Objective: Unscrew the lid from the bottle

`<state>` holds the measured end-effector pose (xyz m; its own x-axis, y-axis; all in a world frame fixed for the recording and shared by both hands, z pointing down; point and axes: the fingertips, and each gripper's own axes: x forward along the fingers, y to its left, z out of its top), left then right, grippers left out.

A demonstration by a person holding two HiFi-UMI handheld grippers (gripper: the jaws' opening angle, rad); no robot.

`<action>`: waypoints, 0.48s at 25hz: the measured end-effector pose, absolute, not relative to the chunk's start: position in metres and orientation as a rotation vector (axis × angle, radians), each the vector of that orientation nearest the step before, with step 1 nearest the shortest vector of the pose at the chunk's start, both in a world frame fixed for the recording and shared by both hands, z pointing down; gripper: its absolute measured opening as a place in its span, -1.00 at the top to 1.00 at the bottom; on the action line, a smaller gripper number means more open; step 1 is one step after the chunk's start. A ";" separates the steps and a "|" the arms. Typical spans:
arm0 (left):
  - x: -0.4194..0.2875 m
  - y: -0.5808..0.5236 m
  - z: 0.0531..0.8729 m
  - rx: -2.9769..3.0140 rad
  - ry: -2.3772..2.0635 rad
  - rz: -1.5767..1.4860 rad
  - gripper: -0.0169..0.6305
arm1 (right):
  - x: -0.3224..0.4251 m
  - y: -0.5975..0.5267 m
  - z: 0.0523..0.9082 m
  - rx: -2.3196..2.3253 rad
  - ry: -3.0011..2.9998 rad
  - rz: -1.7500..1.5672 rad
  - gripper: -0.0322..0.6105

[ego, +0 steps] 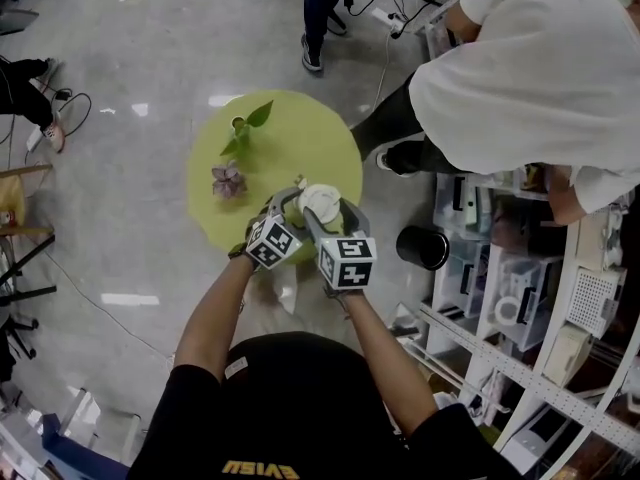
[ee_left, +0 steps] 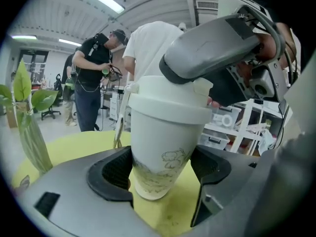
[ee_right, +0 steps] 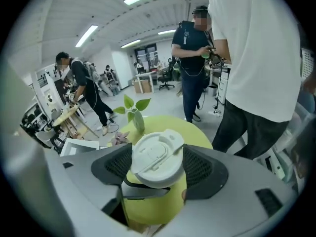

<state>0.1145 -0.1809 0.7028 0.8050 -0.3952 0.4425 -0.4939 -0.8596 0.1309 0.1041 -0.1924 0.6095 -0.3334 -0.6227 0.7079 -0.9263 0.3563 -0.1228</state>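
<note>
Bottle (ee_left: 160, 147) stands upright at the table's (ego: 310, 138) edge nearest me, long axis vertical. My left tool (ee_left: 161, 172) pinches its lower body from both sides. My right tool (ee_right: 158, 168) sits above, angled down, pads clamped on the lid (ee_right: 155, 154). Round green table, glossy grey floor, people and shelving nearby.

A round table with a matt yellow-green top (ego: 300, 148) stands on a glossy grey floor (ego: 130, 198); towards its far edge stands a small vase holding a sprig of green leaves (ego: 243, 128); nearer, apart from the vase, lies a small purplish-pink flower (ego: 228, 180); at the near right stands a white tapered bottle with a faint line drawing on its side (ee_left: 158, 152), its white flip-top lid (ego: 320, 201) on; a black cylindrical bin (ego: 422, 247) stands on the floor right of the table.
</note>
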 end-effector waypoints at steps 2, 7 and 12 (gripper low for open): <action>0.113 -0.180 0.703 2.749 -0.689 0.600 -0.24 | 0.102 -0.192 0.609 1.308 -2.062 0.700 -0.09; 0.114 -0.180 0.706 2.749 -0.678 0.617 -0.23 | 0.104 -0.192 0.611 1.254 -2.064 0.684 -0.09; 0.113 -0.180 0.710 2.758 -0.673 0.639 -0.20 | 0.102 -0.192 0.613 1.162 -2.097 0.651 -0.10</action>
<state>0.1126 -0.1798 0.7099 0.7992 -0.3822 0.4638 -0.4830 -0.8677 0.1172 0.1020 -0.1918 0.6127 -0.3997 -0.5475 0.7351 -0.8675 0.4850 -0.1105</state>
